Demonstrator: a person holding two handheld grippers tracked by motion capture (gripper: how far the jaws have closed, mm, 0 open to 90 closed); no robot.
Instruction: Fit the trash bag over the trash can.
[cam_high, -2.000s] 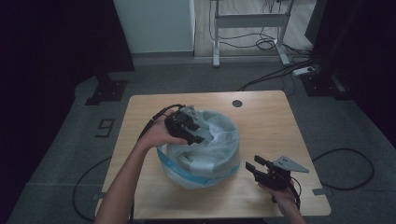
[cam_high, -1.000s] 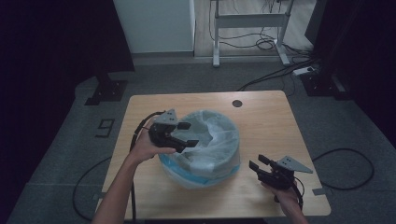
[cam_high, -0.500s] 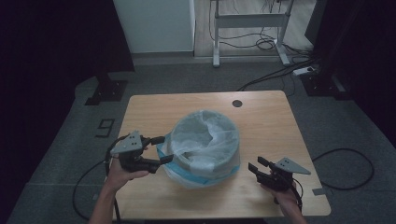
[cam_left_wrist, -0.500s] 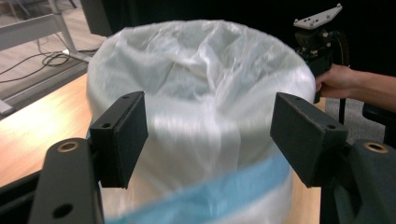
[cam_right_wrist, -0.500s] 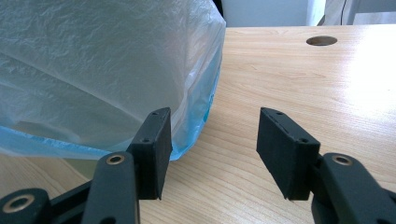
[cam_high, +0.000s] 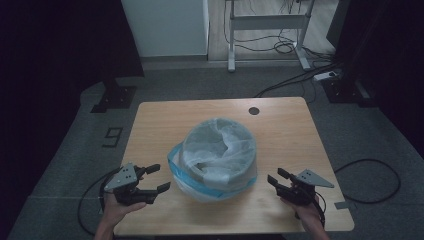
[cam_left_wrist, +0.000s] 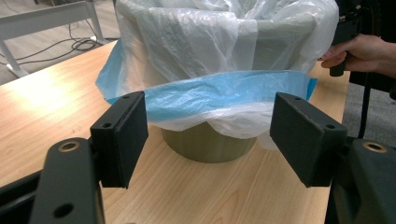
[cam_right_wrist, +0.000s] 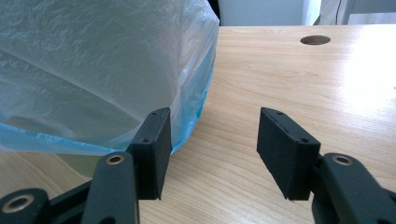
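**A:** Where is the bin (cam_high: 220, 155) now?

**B:** It stands upright near the middle of the wooden table (cam_high: 285, 125), a little toward the person's side. A white plastic bag (cam_high: 222, 142) lines it and is folded over the rim, and the bag's blue hem (cam_left_wrist: 219, 91) hangs down around the outside wall.

**A:** And the left gripper (cam_high: 152, 181)?

**B:** It hovers at the near left corner of the table, apart from the bin, pointing toward it. Its jaws are spread wide with nothing between them. In the left gripper view the blue hem and the bare base of the bin sit beyond the gap, not inside it.

**A:** The right gripper (cam_high: 276, 178)?

**B:** It is near the front right edge, jaws parted and empty too. In the right gripper view (cam_right_wrist: 212, 140) one jaw is just beside the bulging bag, but I cannot tell whether it touches the plastic. Bare tabletop shows between the jaws.

**A:** Anything else on the table?

**B:** A round cable hole (cam_high: 254, 110) near the far edge. Cables trail from each gripper over the near edge.
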